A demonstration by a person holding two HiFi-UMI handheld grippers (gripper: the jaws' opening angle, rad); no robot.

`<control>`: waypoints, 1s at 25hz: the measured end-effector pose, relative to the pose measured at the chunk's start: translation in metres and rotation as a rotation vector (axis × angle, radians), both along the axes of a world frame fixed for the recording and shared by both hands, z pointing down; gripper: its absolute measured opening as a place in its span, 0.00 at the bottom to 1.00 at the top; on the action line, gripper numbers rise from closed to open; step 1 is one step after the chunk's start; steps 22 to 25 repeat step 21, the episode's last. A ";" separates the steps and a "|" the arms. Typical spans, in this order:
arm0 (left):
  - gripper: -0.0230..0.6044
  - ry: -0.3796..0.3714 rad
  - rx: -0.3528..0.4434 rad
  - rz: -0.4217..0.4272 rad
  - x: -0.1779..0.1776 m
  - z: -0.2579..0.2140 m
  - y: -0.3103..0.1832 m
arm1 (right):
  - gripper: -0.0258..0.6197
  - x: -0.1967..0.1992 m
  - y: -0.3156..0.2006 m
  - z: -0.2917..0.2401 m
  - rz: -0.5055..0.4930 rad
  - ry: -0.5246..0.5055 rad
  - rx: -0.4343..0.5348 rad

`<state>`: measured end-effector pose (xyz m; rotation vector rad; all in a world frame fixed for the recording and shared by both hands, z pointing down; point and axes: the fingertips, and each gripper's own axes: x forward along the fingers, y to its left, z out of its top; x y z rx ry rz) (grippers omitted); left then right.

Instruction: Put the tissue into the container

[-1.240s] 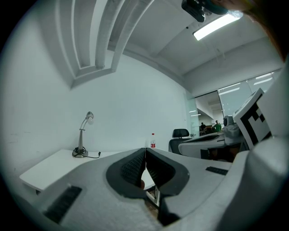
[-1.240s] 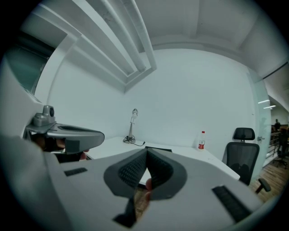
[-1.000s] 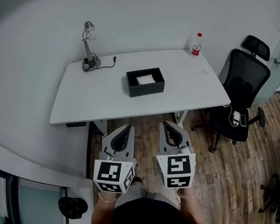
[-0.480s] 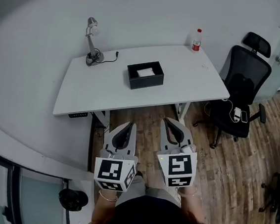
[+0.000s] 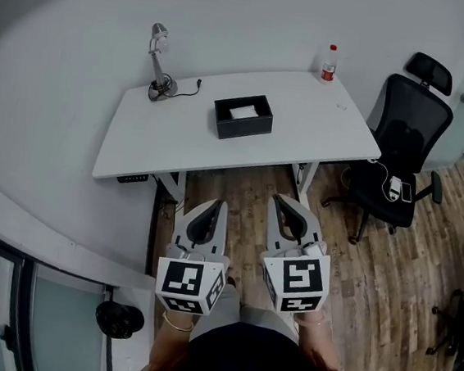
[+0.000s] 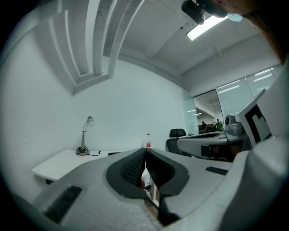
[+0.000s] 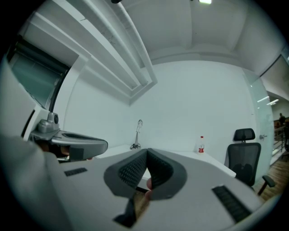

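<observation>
Two grippers are held low in front of the person, side by side above the brown wooden floor (image 5: 388, 271). Both point towards the white rectangular counter (image 5: 163, 136) and are well apart from it. The left gripper (image 5: 215, 208) has its fingers (image 6: 128, 168) clenched: the dark ribbed pads meet at the tip and nothing is between them. The right gripper (image 5: 281, 202) is in the same state: its fingers (image 7: 131, 169) are pressed together and they grasp nothing. Each gripper carries at its rear end a white cube with black square markers (image 5: 190, 286), close to the person's wrists.

About in the middle of the counter stands the black rectangular open container (image 5: 244, 129). The white tissue (image 5: 241, 112) lies inside it, on the bottom, and no gripper touches it. At the far left corner of the counter stands a silver desk lamp with a thin neck (image 5: 158, 57), and its black cable lies beside the base. At the far right corner, near the white wall, stands a small clear plastic bottle with a red cap and a red label (image 5: 330, 63). To the right of the counter is a black mesh office chair with a headrest (image 5: 406, 133). Some small white things lie on its seat, too small to tell what they are.
</observation>
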<state>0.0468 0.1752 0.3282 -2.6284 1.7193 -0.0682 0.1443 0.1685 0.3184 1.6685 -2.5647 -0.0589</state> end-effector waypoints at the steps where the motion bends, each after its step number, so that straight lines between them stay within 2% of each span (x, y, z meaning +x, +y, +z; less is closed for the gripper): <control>1: 0.08 -0.001 -0.001 -0.004 0.000 0.000 0.002 | 0.07 0.001 0.001 0.000 -0.002 -0.012 -0.004; 8: 0.08 -0.016 -0.011 -0.010 0.003 0.003 0.009 | 0.07 0.008 0.006 0.001 -0.004 -0.060 -0.018; 25: 0.08 -0.020 -0.030 0.010 0.002 0.007 -0.015 | 0.07 0.000 -0.014 -0.002 -0.018 -0.068 -0.024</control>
